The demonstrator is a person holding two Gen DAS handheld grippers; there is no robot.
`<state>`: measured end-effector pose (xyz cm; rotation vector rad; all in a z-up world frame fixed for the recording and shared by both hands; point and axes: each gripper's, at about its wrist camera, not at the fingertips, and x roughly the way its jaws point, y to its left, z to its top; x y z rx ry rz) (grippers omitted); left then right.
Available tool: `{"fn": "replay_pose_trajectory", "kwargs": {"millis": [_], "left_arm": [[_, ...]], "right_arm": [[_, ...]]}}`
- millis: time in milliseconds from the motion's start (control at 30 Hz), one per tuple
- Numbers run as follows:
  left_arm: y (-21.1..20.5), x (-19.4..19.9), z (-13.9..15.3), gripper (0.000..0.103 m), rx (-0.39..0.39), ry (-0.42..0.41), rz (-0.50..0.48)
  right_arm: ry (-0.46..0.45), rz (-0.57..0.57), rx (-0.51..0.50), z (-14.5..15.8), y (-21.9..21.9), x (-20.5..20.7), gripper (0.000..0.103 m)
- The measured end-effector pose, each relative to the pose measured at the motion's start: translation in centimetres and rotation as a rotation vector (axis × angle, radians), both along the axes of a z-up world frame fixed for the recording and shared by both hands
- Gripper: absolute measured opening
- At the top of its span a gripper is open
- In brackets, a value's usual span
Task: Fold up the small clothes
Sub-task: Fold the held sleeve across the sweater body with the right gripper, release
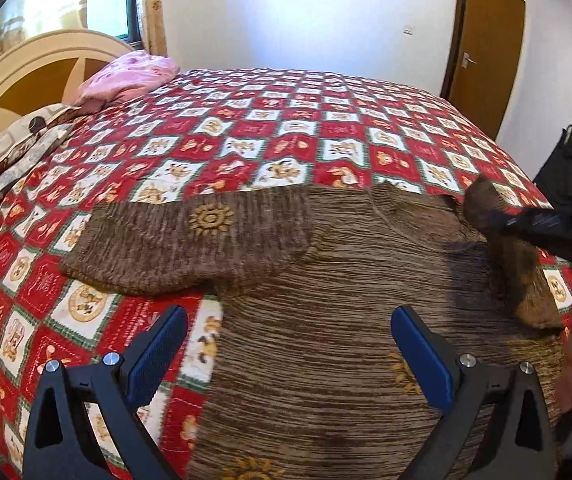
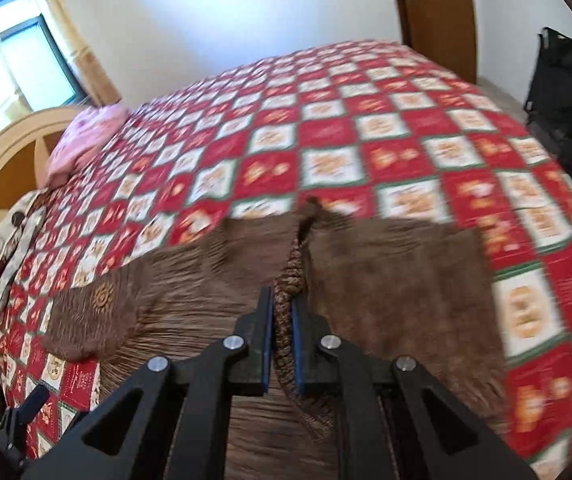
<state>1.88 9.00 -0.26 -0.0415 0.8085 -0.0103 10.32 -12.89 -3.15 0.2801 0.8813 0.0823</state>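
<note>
The brown knit sweater lies spread on the red-and-white checked bedspread, body flat at the near edge of the bed. Its left sleeve extends outward, flat and unfolded. Its right sleeve is raised off the bedspread and drawn toward the sweater body.

Progress, as judged from the views: folding is at an early stage. One sleeve is in transit inward; the other sleeve and the body folds remain to be done.

Right gripper: jaws nearly fully closed, pads pressing on a bunched ridge of the right sleeve's fabric. The cloth runs between the pads and hangs beyond the tips. The right wrist view is motion-blurred.

Left gripper: jaws wide apart, holding nothing. It hovers over the sweater's lower left side, where the knit edge meets the bedspread; contact with the cloth cannot be confirmed.

A pink pillow lies near the headboard, well apart from the sweater.
</note>
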Motion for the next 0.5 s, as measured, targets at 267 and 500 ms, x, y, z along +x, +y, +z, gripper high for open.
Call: {"fn": "replay_pose_trajectory", "kwargs": {"millis": [267, 500], "left_arm": [[2.0, 0.6, -0.8, 0.102, -0.01, 0.016, 0.033], [1.4, 0.8, -1.4, 0.102, -0.009, 0.03, 0.014]], "right_arm": [[0.052, 0.047, -0.062, -3.7, 4.1, 1.2, 0.015], [0.027, 0.122, 0.017, -3.9, 3.8, -0.2, 0.061]]}}
